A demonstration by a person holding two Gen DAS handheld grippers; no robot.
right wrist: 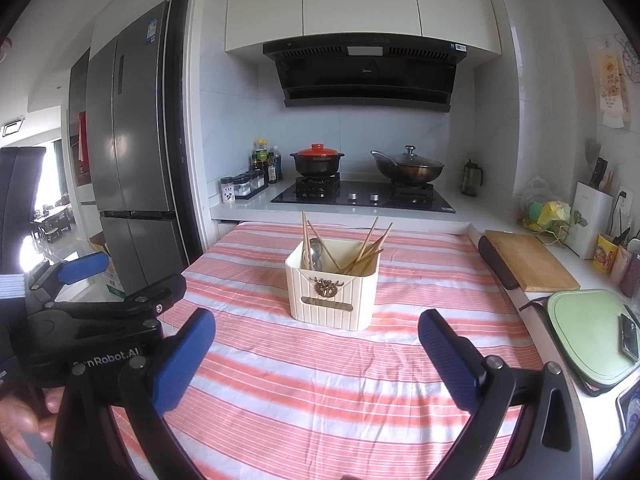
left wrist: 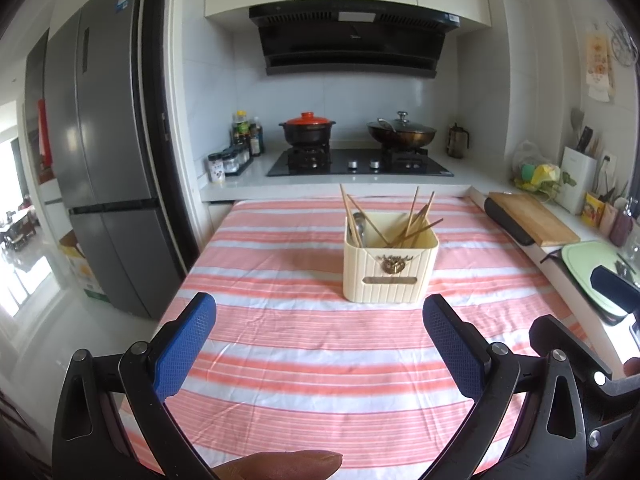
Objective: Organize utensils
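Chopsticks [left wrist: 416, 220] in cream holder [left wrist: 390, 270] on striped tablecloth [left wrist: 304, 356] — kitchen stove [left wrist: 360, 162] behind, both claws released.

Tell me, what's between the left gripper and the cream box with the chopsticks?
Nothing but bare striped tablecloth lies between the left gripper and the cream box; the left wrist view shows it.

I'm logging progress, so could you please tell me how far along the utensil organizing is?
It looks nearly done: the chopsticks and a metal spoon already stand in the cream holder. Neither the left tool nor the right tool holds anything; both are open. No loose utensils show on the striped cloth.
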